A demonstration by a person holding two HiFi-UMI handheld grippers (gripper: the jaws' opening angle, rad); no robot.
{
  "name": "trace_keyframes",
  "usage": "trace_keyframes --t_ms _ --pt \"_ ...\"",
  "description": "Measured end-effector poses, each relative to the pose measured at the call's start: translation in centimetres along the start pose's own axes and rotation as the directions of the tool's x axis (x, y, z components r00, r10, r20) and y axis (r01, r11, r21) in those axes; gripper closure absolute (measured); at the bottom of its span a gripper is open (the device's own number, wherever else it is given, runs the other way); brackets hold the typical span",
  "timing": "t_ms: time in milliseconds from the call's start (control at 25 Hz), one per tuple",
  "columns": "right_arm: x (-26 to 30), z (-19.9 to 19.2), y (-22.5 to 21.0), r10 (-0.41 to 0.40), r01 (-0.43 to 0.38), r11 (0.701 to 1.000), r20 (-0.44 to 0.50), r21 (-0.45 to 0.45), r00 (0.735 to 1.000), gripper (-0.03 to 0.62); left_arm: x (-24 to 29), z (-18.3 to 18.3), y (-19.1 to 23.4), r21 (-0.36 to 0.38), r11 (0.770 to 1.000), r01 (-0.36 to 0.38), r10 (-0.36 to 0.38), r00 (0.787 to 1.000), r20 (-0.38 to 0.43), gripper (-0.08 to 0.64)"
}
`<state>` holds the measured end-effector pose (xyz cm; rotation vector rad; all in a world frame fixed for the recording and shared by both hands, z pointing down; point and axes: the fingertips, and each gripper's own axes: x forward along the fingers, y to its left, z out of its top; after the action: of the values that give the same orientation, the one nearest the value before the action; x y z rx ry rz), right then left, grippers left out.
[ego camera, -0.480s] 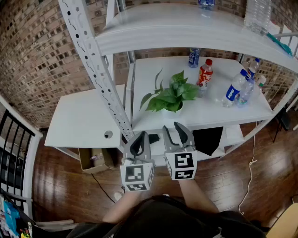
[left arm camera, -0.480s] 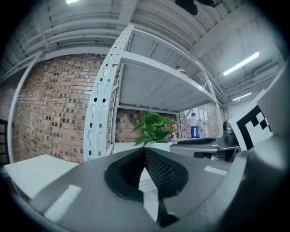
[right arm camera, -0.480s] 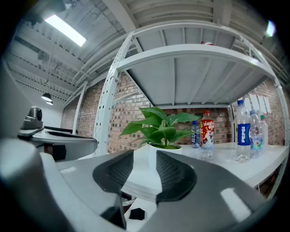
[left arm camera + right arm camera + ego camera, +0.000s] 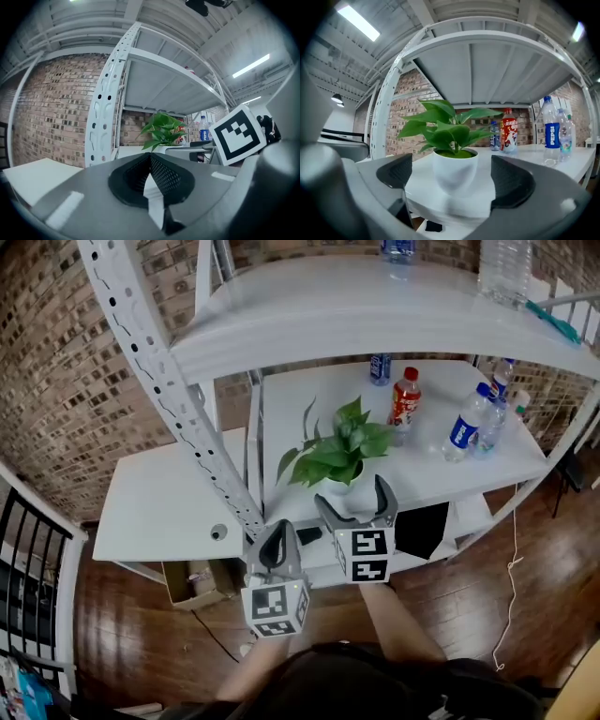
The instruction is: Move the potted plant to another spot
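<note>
Brick wall (image 4: 56, 381) behind white metal shelving, wooden floor below.

**Head view.** Item: potted plant (image 4: 339, 451), standing on the middle shelf (image 4: 281, 409) near its front edge. A red bottle (image 4: 405, 401) and blue-labelled bottles (image 4: 461, 430) stand behind it and to its right. Right gripper (image 4: 353, 497): level, jaws spread wide, tips at the pot's near side, apart from it. Left gripper (image 4: 276, 542): lower, just beside the shelving upright, away from the plant.

**Left gripper view.** Jaws together, nothing between them. The plant is well ahead and to the right.

**Right gripper view.** White pot (image 4: 454, 169) centred between the spread pads, with a gap on each side. Leaves overhang the rim.

**Handling note (judgement).** The step in hand is the approach before the grasp.
- Advance straight and level until the pads flank the pot's widest part, below the leaves.
- Close evenly on the pot wall, never on the stems.
- The smooth, rounded pot may slip if gripped low on its taper.
- Lift it upright and steer clear of the bottles.
</note>
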<state>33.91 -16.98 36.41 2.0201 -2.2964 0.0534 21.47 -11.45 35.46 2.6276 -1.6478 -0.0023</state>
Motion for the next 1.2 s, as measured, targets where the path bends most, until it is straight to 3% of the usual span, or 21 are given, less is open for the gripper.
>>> trace_keyframes --t_ms 200,680,760,880,1200 --pt "2.6 -0.7 -0.4 0.033 -0.031 0.999 -0.043 0.039 0.999 0.014 0.3 -0.5 0.7 -0.004 1.0 -0.004 0.004 1.0 -0.013 0.546" --pt "5.6 -0.9 -0.4 0.03 -0.031 0.999 -0.111 -0.006 0.993 0.012 0.8 -0.9 2.2 -0.012 1.0 -0.017 0.017 1.0 -0.022 0.545" --pt "5.9 -1.1 -0.4 0.022 -0.023 1.0 -0.124 -0.009 0.992 0.025 0.8 -0.9 2.4 -0.018 1.0 -0.023 0.022 0.999 -0.023 0.545" --pt "5.8 -1.1 -0.7 0.0 -0.001 1.0 -0.122 -0.011 0.992 0.12 0.7 -1.0 2.7 -0.022 0.999 -0.029 0.028 0.999 -0.024 0.545" --pt "5.1 -0.7 -0.6 0.006 -0.008 1.0 -0.107 -0.014 0.994 0.127 0.4 -1.0 2.7 -0.021 0.999 -0.032 0.031 0.999 -0.024 0.545"
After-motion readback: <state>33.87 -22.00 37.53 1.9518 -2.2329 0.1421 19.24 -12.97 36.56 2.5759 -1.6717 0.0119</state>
